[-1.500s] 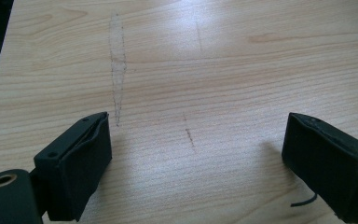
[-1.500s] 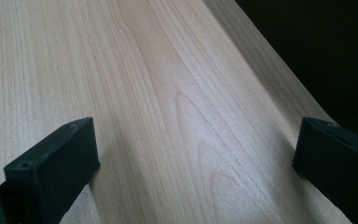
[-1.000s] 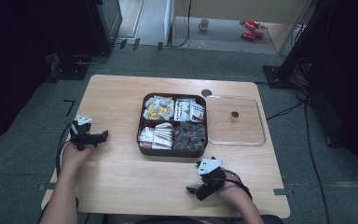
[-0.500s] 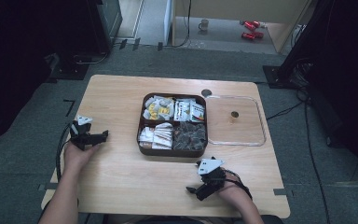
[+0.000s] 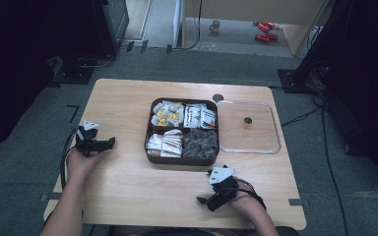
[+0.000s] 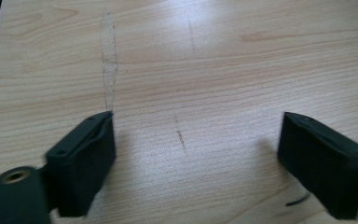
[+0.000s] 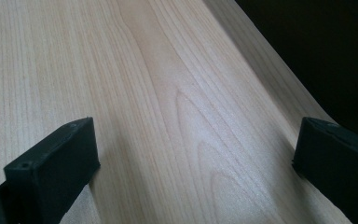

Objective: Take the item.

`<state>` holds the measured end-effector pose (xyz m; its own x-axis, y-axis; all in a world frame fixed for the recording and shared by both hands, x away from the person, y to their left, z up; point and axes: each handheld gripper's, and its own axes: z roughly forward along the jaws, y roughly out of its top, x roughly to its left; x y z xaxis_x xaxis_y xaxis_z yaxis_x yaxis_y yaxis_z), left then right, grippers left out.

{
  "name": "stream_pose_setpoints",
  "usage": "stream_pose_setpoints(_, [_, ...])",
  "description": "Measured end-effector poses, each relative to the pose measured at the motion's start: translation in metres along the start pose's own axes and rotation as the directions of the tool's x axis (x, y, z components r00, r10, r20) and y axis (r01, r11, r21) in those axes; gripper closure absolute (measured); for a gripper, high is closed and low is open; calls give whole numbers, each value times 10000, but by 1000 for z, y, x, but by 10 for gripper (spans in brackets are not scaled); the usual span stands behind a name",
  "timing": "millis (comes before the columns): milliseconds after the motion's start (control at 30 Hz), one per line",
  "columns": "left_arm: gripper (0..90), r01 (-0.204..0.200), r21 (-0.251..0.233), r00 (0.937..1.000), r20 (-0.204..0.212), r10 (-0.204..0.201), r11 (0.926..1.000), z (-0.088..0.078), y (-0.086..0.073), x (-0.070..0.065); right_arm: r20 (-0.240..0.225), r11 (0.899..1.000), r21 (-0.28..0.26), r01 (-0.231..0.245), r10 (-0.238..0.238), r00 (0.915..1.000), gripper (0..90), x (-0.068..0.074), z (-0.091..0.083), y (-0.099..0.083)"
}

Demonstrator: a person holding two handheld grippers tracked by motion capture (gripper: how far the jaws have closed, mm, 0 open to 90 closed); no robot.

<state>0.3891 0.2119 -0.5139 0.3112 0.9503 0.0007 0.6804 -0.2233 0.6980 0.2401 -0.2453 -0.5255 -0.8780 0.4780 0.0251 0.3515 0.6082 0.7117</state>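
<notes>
The right tongs lie near the table's front edge, held in the right hand, their tips aimed leftward along that edge. In the right gripper view the jaws stand wide with bare wood between them. The left tongs rest farther back by the left edge, in the left hand, pointing right toward the box; their jaws, wide and holding nothing, have just been closing slightly. Beyond both, at mid-table, sits the brown box, about square, edges running with the table's, with four compartments full of packets. Just right of it, almost touching, lies a clear lid, flat, its knob at centre.
</notes>
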Motion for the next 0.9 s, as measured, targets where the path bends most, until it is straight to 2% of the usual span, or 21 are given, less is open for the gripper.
stream_pose_setpoints(200, [156,-53,85,10000,79,52,9999,-1,1,0,1,10000,0,-3,3,10000,0,0,0,0])
stream_pose_setpoints(367, [175,107,194,9992,387,-114,9998,-2,4,2,-1,10000,0,-1,1,10000,0,0,0,0])
stream_pose_setpoints(467, [250,-42,313,9990,444,29,9995,-4,6,1,-1,10000,0,0,0,10000,0,0,0,0])
stream_pose_setpoints(600, [250,-86,461,9984,555,60,9989,-4,8,0,0,10000,0,2,-2,10000,0,0,0,0])
stream_pose_setpoints(667, [264,-118,589,9969,782,72,9982,-7,11,-1,4,10000,1,-3,3,10000,0,0,0,0])
stream_pose_setpoints(733, [340,-160,626,9959,902,103,9979,-9,13,-2,4,10000,-1,-1,1,10000,0,0,0,0])
stream_pose_setpoints(800, [333,-154,562,9940,1091,92,9983,-12,14,-3,6,10000,1,-4,4,10000,0,0,0,0])
stream_pose_setpoints(900, [333,-313,512,9933,1129,254,9982,-14,15,-5,5,10000,-1,-3,3,10000,0,0,0,0])
